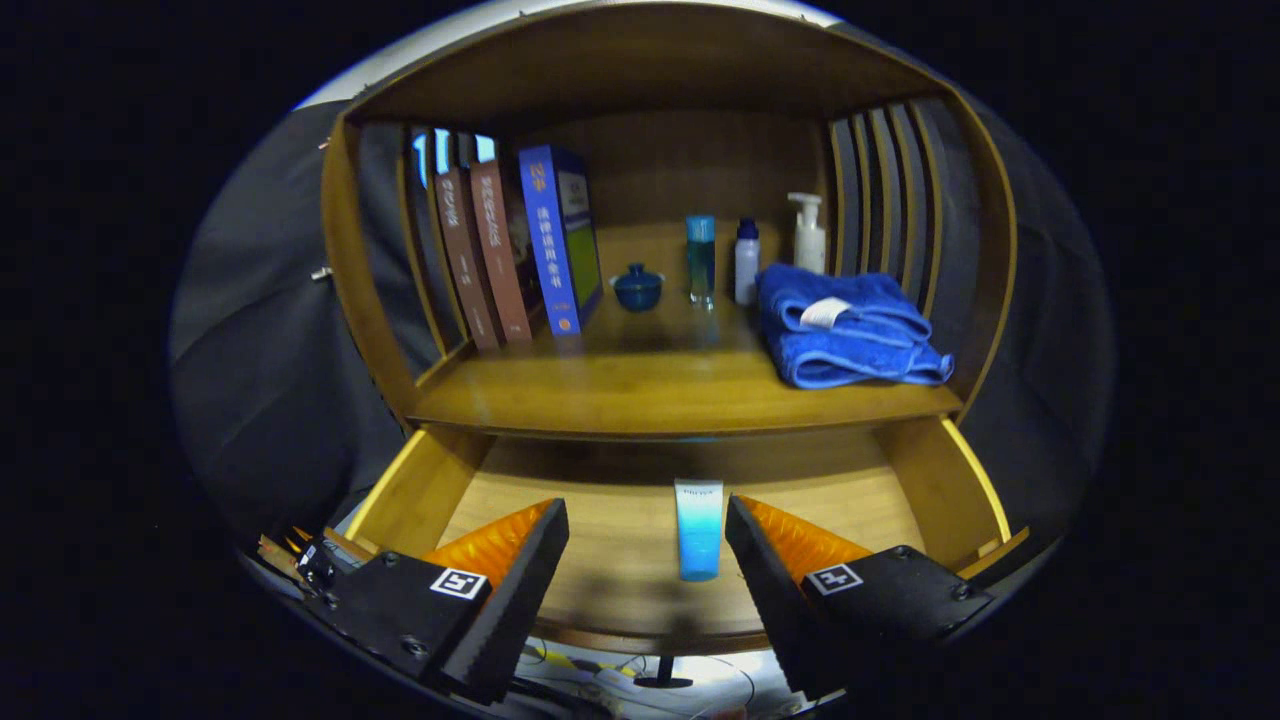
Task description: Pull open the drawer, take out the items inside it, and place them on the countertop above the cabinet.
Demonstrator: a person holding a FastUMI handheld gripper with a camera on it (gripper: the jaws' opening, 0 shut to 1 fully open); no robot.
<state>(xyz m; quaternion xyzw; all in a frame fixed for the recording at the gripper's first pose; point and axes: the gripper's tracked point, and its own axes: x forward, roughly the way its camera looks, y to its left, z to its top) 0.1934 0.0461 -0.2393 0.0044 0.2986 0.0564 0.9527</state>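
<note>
The wooden drawer [420, 490] stands pulled out below the countertop [660, 385] of the cabinet. A pale blue tube [698, 528] lies on the drawer's floor, lengthwise, cap end toward the back. My gripper [648, 525] hangs open over the drawer. The tube lies between the fingers, close to the right fingertip [745, 520] and apart from the left one. Neither finger touches it.
On the countertop stand several books [505, 250] at the left, a small blue lidded cup [637, 287], a blue bottle [701, 257], a white bottle [746, 260], a pump bottle [808, 235] and a folded blue towel [845, 325] at the right. Slatted side walls close the shelf.
</note>
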